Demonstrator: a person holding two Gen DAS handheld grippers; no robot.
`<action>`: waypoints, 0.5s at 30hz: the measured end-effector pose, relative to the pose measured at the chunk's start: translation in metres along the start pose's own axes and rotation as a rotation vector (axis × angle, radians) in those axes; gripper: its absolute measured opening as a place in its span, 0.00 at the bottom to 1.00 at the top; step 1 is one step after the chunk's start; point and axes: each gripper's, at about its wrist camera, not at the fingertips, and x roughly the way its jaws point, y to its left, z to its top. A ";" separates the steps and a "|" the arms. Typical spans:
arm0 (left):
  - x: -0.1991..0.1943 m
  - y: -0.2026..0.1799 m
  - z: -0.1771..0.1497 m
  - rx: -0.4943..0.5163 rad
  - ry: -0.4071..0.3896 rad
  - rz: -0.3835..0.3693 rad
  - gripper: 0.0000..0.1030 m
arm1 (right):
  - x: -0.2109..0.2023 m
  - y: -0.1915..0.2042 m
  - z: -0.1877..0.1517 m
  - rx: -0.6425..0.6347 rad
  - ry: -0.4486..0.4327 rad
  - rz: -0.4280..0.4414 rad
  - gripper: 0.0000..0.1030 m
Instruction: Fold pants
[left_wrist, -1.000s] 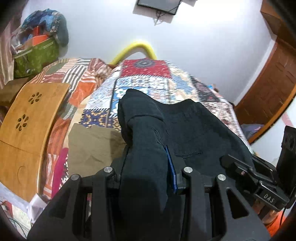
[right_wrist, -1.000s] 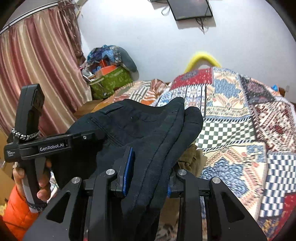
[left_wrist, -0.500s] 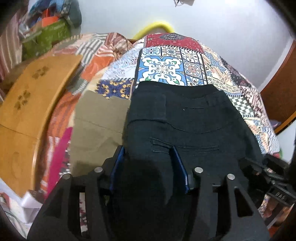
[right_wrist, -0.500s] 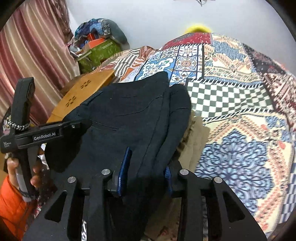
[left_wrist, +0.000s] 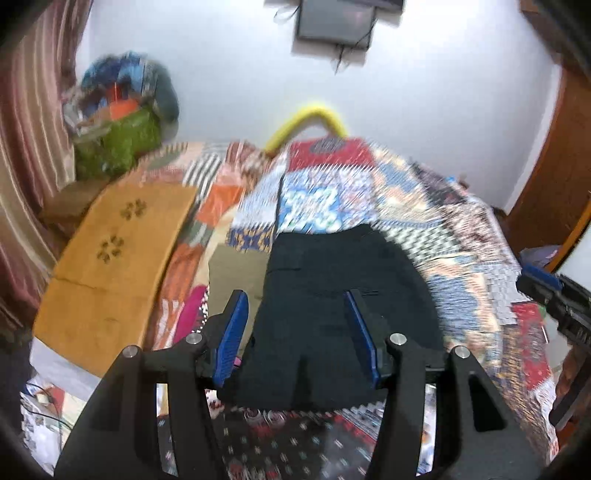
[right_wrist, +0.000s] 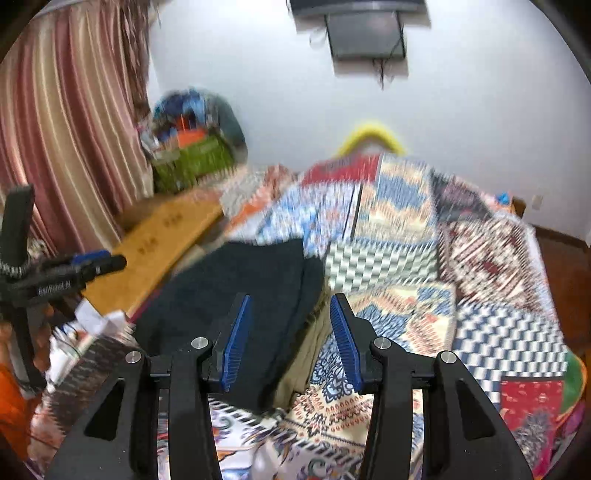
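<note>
The black pants (left_wrist: 332, 306) lie folded flat on the patchwork bedspread (left_wrist: 461, 266), partly on top of an olive-khaki garment (left_wrist: 236, 269). My left gripper (left_wrist: 295, 310) is open and empty, its blue pads standing either side of the pants' near edge, above it. In the right wrist view the pants (right_wrist: 243, 291) lie left of centre with the khaki garment (right_wrist: 314, 343) showing under their right edge. My right gripper (right_wrist: 290, 314) is open and empty above them. Both views are motion-blurred.
A curved wooden board (left_wrist: 110, 258) lies at the left of the bed. A green bag with a cloth pile (left_wrist: 118, 144) sits in the far left corner by striped curtains (right_wrist: 66, 129). A screen (left_wrist: 336, 18) hangs on the wall. A wooden door (left_wrist: 554, 166) is at right.
Both grippers have opened and let go of the black pants, which now lie flat on the bed. Both grippers have pulled back and tilted up.
</note>
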 end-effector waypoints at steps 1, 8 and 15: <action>-0.024 -0.009 0.000 0.017 -0.036 -0.003 0.52 | -0.014 0.002 0.003 0.003 -0.026 0.005 0.40; -0.153 -0.051 -0.012 0.077 -0.231 -0.052 0.57 | -0.126 0.027 0.016 0.039 -0.229 0.073 0.40; -0.251 -0.074 -0.038 0.070 -0.389 -0.038 0.63 | -0.222 0.072 0.004 -0.054 -0.394 0.086 0.40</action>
